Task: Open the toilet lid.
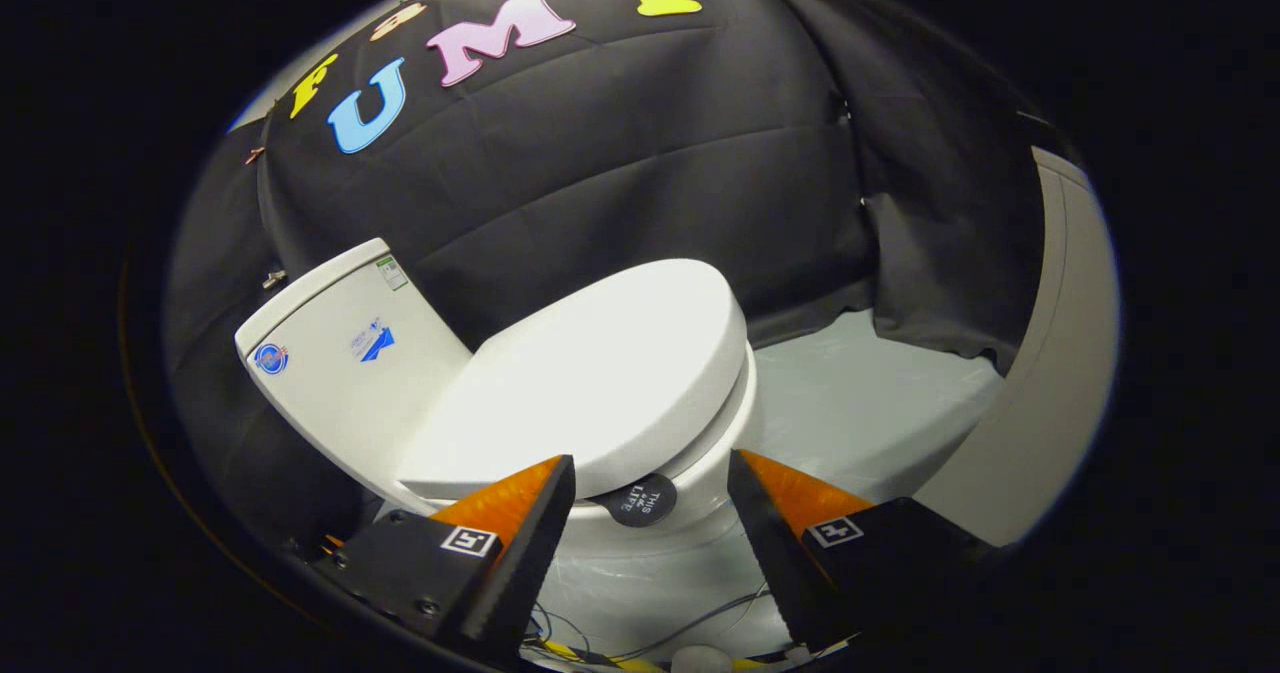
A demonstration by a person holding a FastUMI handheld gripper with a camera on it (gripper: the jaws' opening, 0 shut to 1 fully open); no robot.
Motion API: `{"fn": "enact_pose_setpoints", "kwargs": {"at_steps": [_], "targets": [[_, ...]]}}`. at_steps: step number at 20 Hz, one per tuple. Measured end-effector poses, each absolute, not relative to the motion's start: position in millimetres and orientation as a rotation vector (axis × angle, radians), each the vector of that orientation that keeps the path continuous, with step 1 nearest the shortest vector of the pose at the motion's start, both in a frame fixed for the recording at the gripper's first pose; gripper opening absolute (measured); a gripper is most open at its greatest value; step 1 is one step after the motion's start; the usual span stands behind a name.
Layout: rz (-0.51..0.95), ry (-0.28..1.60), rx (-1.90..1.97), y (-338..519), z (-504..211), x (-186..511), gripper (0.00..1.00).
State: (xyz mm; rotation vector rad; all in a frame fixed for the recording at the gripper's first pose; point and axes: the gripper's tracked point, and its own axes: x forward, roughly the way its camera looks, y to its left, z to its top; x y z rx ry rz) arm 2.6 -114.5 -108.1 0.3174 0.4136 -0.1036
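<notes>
1. nearest, the tool point(650, 513) hangs with its two fingers spread wide and nothing between them; one fingertip sits at about 9 o'clock of the gap, the other at 3 o'clock.
2. under the fingers, toward 6 o'clock, loose cables point(690, 638) lie on the floor.
3. just ahead, in the gap at 12 o'clock, is the lid's near edge with a round dark sticker point(640, 500) below it on the toilet bowl point(715, 453).
4. the toilet lid point(600, 383) is still down, flat on the seat, stretching from the fingers toward 11 o'clock.
5. beyond it, at about 10 o'clock, the tank point(340, 353) stands against the black cloth wall point(650, 153); pale floor point(860, 403) shows at 2 o'clock.
6. risks, as i judge them: the lid's rim is thin and smooth, so fingers could slip off as it swings up, letting it drop; closing too low would clamp seat and lid together and raise both; pushing too far back could knock the lid hard on the tank.
</notes>
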Motion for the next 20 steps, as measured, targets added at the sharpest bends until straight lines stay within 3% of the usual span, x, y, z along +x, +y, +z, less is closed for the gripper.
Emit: {"fn": "enact_pose_setpoints", "kwargs": {"at_steps": [7,8,11,13,17,18,20], "targets": [[-0.105,0.481,0.581,-127,-135,8,0.91],[-0.096,0.49,0.619,-124,-136,6,0.75],[-0.081,0.532,0.73,-118,-150,9,0.74],[-0.09,0.555,0.775,-117,-159,15,0.56],[-0.066,0.549,0.861,-113,-164,19,0.52],[-0.056,0.548,0.867,-111,-164,19,0.41],[-0.046,0.55,0.895,-111,-163,20,0.41]]}}
